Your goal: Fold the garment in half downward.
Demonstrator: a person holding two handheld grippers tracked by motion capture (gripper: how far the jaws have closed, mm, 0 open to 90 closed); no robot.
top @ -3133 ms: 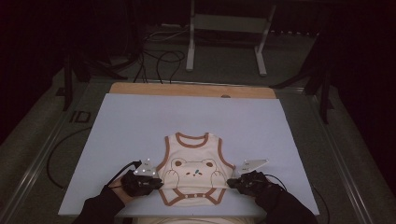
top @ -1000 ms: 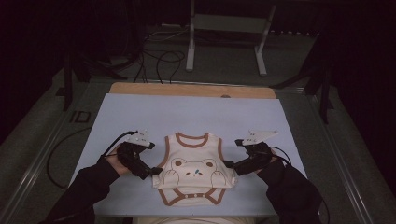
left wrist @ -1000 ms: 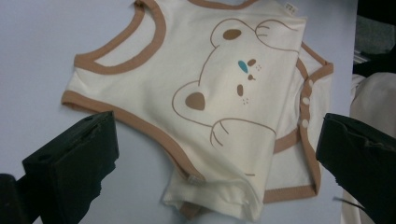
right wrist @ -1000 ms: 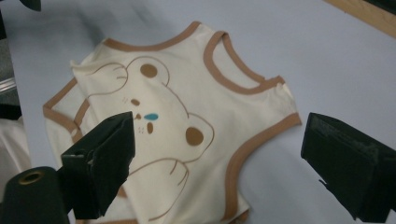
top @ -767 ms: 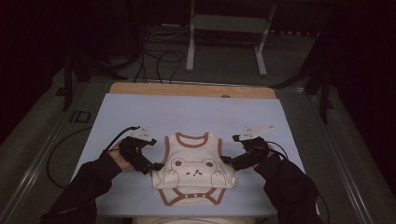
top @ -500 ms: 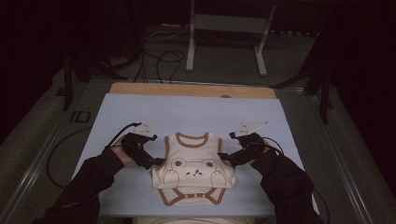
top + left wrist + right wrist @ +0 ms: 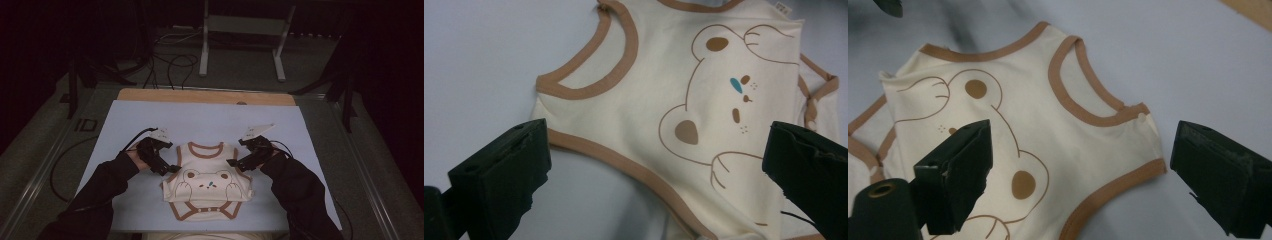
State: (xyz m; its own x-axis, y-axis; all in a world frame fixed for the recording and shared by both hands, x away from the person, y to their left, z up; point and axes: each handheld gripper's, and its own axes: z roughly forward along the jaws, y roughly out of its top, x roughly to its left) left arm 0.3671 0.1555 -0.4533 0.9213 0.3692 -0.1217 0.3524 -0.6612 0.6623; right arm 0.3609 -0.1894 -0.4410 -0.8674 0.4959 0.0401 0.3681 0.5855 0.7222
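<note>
My left gripper (image 7: 170, 169) sits at the garment's left armhole with its jaws spread wide; in the left gripper view (image 7: 654, 165) the brown-trimmed edge of the bodysuit (image 7: 704, 115) runs through the gap between them, and I see nothing clamped. My right gripper (image 7: 234, 163) mirrors it on the other side, jaws just as wide, with the opposite armhole and shoulder of the bodysuit (image 7: 1018, 130) lying in the opening in the right gripper view (image 7: 1083, 175). From the high view I cannot quite tell whether either set of jaw tips is touching the cloth or only hovering just over it.

The bodysuit (image 7: 207, 187) itself lies flat and face up near my edge of the tabletop (image 7: 210, 117), neck opening pointing away from me, the bear print in the middle of its chest and the brown-edged leg openings nearest my body. My sleeves come in from both lower corners, and a cable (image 7: 132, 140) loops off the left gripper.

Beyond the garment the pale blue surface runs on to a wooden strip (image 7: 205, 96) along the far edge. Past that, on the dark floor, stand a metal frame (image 7: 242, 30) and some loose black cables (image 7: 172, 62).
</note>
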